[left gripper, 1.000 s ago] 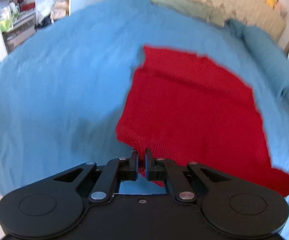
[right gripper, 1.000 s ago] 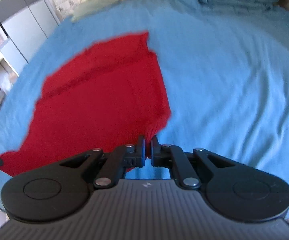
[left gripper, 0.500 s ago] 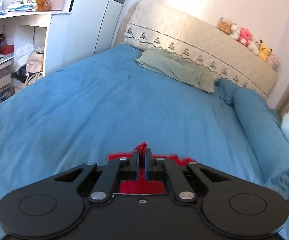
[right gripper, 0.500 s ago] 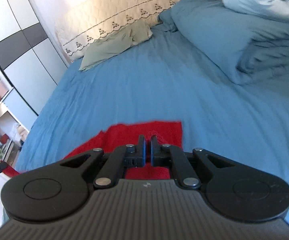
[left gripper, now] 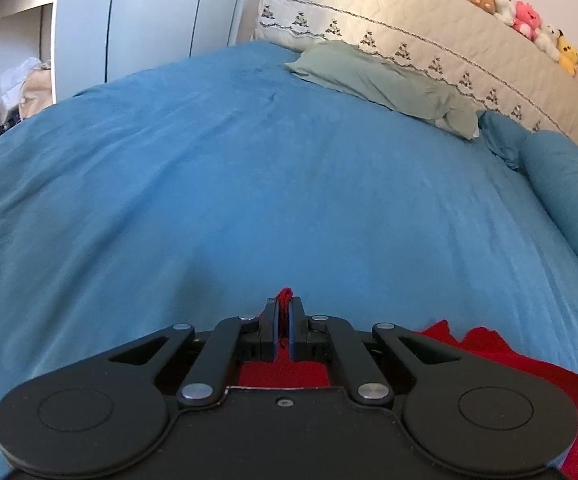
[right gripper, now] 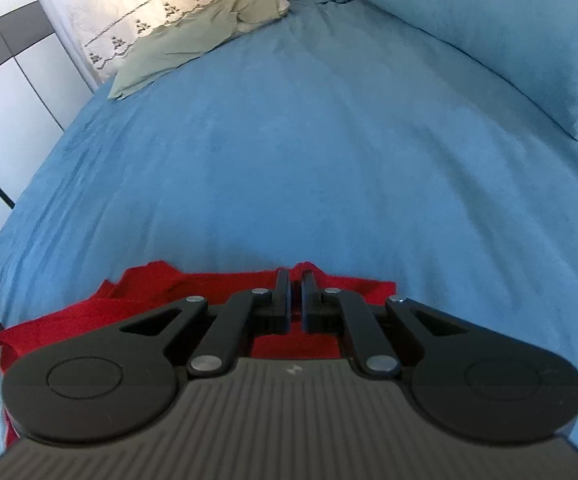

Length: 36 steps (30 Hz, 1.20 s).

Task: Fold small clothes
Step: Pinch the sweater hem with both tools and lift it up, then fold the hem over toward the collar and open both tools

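Left wrist view showed the left gripper [left gripper: 284,307] pinched tight on a tuft of the red garment [left gripper: 485,350], which lay on the blue bedspread [left gripper: 249,184]. Rightward, the right gripper [right gripper: 295,280] clamped the garment's edge likewise.

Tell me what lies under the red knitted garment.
The red knitted garment lies on the blue bedspread, which shows all around it. The left hand-held gripper and right hand-held gripper pinch its edge; their bodies hide most of the garment.
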Each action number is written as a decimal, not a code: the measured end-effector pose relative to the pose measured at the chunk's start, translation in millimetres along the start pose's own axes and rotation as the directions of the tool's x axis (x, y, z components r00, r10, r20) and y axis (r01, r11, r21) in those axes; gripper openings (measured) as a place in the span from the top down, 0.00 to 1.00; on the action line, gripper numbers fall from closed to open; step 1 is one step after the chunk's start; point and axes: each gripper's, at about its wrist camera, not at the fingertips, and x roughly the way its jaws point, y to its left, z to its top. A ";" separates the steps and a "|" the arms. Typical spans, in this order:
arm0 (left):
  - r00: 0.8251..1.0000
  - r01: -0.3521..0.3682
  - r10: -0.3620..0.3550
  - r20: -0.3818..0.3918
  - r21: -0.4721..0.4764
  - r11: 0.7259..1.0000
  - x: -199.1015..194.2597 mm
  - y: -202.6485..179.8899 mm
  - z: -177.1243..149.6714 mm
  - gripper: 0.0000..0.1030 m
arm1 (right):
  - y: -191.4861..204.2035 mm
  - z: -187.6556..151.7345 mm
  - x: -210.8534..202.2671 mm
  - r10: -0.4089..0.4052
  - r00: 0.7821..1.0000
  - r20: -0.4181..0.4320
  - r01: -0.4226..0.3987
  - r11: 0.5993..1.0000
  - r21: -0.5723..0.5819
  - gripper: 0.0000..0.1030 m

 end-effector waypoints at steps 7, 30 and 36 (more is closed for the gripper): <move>0.999 0.009 -0.011 0.047 0.052 0.999 8.2 -9.4 4.0 0.66 | 8.9 -6.5 16.5 -0.048 0.999 0.009 0.048 0.995 -0.085 0.34; 0.978 0.163 -0.116 -0.175 0.287 0.944 18.0 -16.5 -56.7 0.00 | 35.6 -62.4 7.6 0.096 0.994 0.051 -0.079 0.958 -0.276 0.00; 0.973 0.155 -0.113 -0.201 0.207 0.966 36.0 -8.8 -52.6 0.00 | 21.9 -69.6 29.5 0.084 0.996 0.023 -0.074 0.959 -0.275 0.00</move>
